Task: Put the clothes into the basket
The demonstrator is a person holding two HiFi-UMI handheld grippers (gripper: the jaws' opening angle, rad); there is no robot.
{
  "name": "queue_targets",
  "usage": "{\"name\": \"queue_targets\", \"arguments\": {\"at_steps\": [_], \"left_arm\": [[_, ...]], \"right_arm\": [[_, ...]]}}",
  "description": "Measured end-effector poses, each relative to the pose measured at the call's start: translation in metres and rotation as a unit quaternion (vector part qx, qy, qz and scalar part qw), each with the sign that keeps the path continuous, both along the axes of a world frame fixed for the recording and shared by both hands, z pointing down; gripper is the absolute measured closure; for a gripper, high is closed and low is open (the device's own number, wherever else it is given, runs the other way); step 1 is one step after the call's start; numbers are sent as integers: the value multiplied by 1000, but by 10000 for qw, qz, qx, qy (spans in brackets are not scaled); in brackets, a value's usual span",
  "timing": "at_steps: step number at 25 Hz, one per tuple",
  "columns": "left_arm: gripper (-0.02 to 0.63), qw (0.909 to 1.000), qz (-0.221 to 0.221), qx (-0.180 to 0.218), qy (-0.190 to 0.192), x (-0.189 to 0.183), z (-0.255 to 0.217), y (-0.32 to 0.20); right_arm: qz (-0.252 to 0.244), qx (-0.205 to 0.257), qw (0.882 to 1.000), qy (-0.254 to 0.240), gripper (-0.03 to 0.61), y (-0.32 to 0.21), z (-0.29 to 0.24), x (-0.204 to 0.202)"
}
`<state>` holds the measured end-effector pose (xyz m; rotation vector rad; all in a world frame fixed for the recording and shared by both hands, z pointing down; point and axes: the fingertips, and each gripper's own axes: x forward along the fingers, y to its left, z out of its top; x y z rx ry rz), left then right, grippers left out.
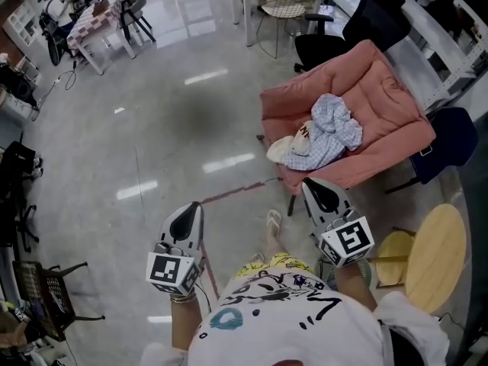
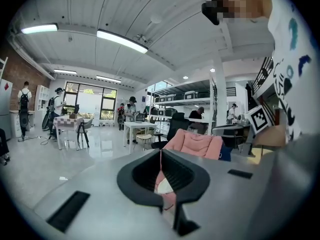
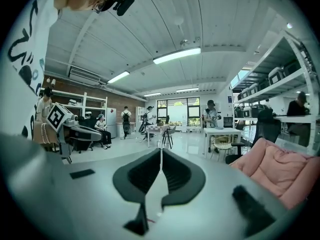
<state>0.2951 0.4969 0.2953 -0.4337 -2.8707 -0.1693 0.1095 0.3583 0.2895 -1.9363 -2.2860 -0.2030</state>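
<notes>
STEP: approach phase, judged; nothing picked up | left hand-held gripper [image 1: 191, 216]: clenched, empty | right hand-held gripper [image 1: 316, 193]: clenched, empty | CLOTHES: crumpled blue-and-white checked garment [image 1: 335, 132] and cream garment [image 1: 290, 148] on pink padded chair [image 1: 381, 90] | NEXT: release jaws, reach pile; basket not identifiable.
</notes>
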Motion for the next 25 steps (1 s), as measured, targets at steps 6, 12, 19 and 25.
{"name": "queue_targets", "arguments": {"at_steps": [6, 12, 19, 25], "left_arm": [[595, 9999, 103, -78, -34, -51, -6, 29], [595, 9993, 327, -170, -116, -114, -20, 42], [595, 9986, 442, -264, -147, -181, -25, 48], [595, 9982, 500, -253, -222, -221, -18, 50]], "right_arm": [[67, -57, 10000, -12, 549, 27, -4, -45], [178, -105, 9997, -115, 549, 37, -17, -100], [359, -158, 9991, -136, 549, 35, -19, -167], [538, -110, 9985, -48, 549, 35, -9, -207]]}}
